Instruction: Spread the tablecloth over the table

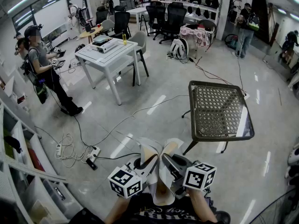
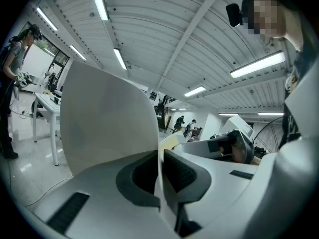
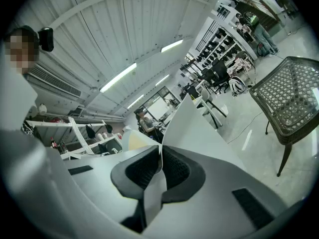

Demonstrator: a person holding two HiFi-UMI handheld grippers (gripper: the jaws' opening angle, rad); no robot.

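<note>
A thin white tablecloth is held folded close to my body, and each gripper pinches one part of its edge. My left gripper is shut on the cloth; in the left gripper view a broad flap of the tablecloth stands up from the closed left gripper. Right beside it, my right gripper is also shut on the cloth, and the tablecloth rises from the closed right gripper. The dark metal mesh table stands bare ahead and to the right, also visible as the mesh table.
A white table with a chair stands further off on the left, with a person beside it. Cables and a power strip lie on the floor ahead-left. Shelving runs along the left. A fan guard is at lower right.
</note>
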